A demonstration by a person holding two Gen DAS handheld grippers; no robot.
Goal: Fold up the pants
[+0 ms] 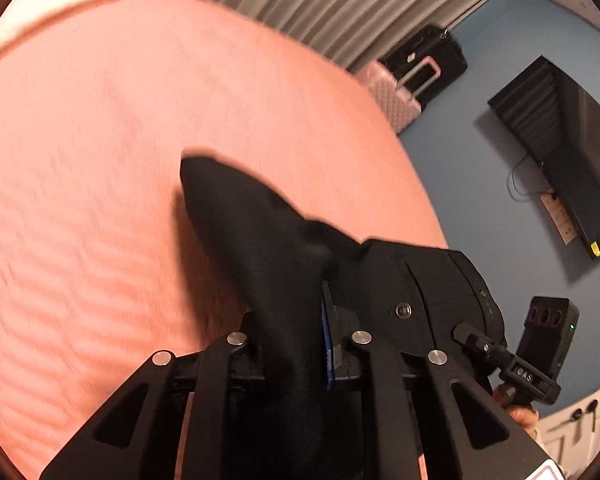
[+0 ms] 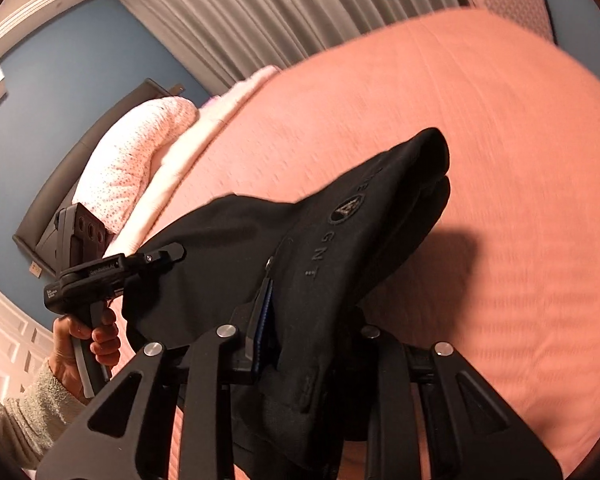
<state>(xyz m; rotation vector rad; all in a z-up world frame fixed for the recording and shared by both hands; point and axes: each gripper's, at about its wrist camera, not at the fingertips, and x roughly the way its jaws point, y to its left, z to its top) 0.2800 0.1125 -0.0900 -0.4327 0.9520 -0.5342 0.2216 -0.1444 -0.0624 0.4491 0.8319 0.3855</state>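
From my seat at the controls, the pink bedspread fills most of both views, its ribbed weave smeared by blur. At its head I see a spotted pink pillow lying against a dark headboard, with a white sheet edge just beside the pillow. Grey pleated curtains hang behind the bed. Near them stand a quilted pink suitcase and, touching it, a black suitcase. A dark television is mounted on the blue wall, with a wall socket and a thin cable beside it. I cannot read anything on the screen.
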